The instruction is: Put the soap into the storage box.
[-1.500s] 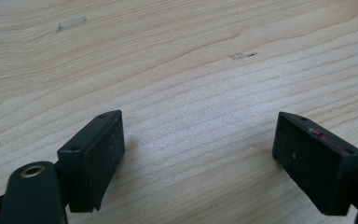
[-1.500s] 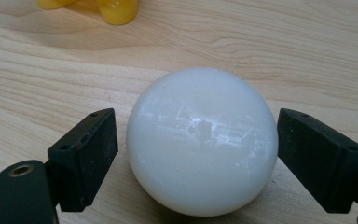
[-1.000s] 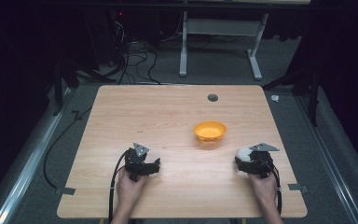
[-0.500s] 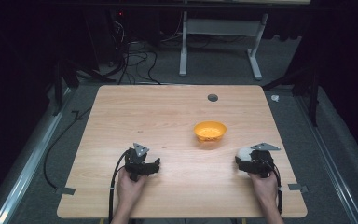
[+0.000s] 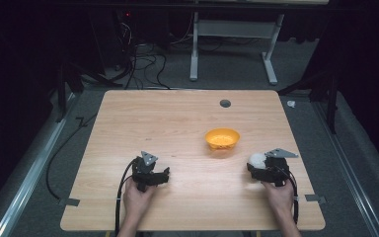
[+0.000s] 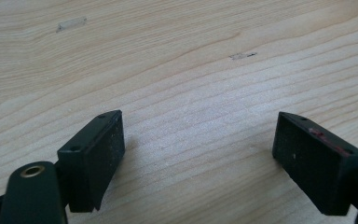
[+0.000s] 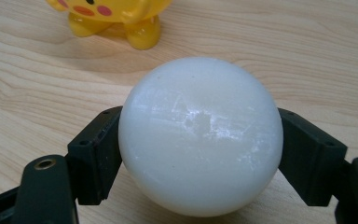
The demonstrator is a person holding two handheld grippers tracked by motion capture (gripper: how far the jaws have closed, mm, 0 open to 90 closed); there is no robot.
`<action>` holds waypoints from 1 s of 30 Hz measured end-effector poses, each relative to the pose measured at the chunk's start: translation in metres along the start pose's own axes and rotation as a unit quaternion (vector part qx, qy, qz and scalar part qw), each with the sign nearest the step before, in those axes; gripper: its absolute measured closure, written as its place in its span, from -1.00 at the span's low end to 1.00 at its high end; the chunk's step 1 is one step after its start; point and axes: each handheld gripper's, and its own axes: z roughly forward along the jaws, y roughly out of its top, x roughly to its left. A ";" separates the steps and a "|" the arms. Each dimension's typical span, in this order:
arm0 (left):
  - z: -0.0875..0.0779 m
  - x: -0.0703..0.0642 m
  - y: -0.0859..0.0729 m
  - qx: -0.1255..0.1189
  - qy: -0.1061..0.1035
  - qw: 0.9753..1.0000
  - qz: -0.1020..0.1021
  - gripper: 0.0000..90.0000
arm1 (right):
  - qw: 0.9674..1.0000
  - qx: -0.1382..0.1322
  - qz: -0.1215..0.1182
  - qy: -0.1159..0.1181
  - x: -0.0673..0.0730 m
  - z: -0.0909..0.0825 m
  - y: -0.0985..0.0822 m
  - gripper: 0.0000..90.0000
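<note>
The right gripper (image 7: 200, 144) has its fingers clamped on the white ball (image 7: 200, 135), near the surface's (image 5: 177, 123) right edge; the left gripper (image 6: 200, 154) rests near-left, fingers apart and empty. Grasp looks done; next, probably lift toward the yellow bowl (image 5: 222, 139) just beyond, across open room.

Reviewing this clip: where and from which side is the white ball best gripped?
Across its widest middle, one pad on each side, coming in low and level from the person's side of the table. The white ball is smooth and round, so off-centre pads would likely slip. The right gripper already holds it this way, the yellow bowl beyond.
</note>
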 end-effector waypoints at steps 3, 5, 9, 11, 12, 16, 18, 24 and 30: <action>0.000 0.000 0.000 0.000 0.000 1.000 0.000 -0.62 | 1.000 -0.002 -0.002 0.004 0.002 -0.002 0.003 -0.48; 0.000 0.000 0.000 0.000 0.000 1.000 0.000 -0.62 | 1.000 -0.002 -0.003 0.008 0.003 -0.002 0.005 -0.48; 0.000 0.000 0.000 0.000 0.000 1.000 0.000 -0.62 | 1.000 -0.006 -0.003 0.014 0.005 -0.003 0.008 -0.48; 0.000 0.000 0.000 0.000 0.000 1.000 0.000 -0.62 | 1.000 -0.008 -0.005 0.015 0.007 -0.004 0.009 -0.48; 0.000 0.000 0.000 0.000 0.000 1.000 0.000 -0.62 | 1.000 -0.007 -0.004 0.017 0.007 -0.004 0.010 -0.48; 0.000 0.000 0.000 0.000 0.000 1.000 0.000 -0.62 | 1.000 -0.008 -0.005 0.020 0.008 -0.007 0.014 -0.48; 0.000 0.000 0.000 0.000 0.000 1.000 0.000 -0.62 | 1.000 -0.012 -0.006 0.021 0.009 -0.008 0.016 -0.48; 0.000 0.000 0.000 0.000 0.000 1.000 0.000 -0.62 | 0.999 -0.017 -0.014 0.026 0.012 -0.010 0.022 -0.48; 0.000 0.000 0.000 0.000 0.000 1.000 0.000 -0.62 | 0.999 -0.022 -0.013 0.033 0.015 -0.012 0.027 -0.48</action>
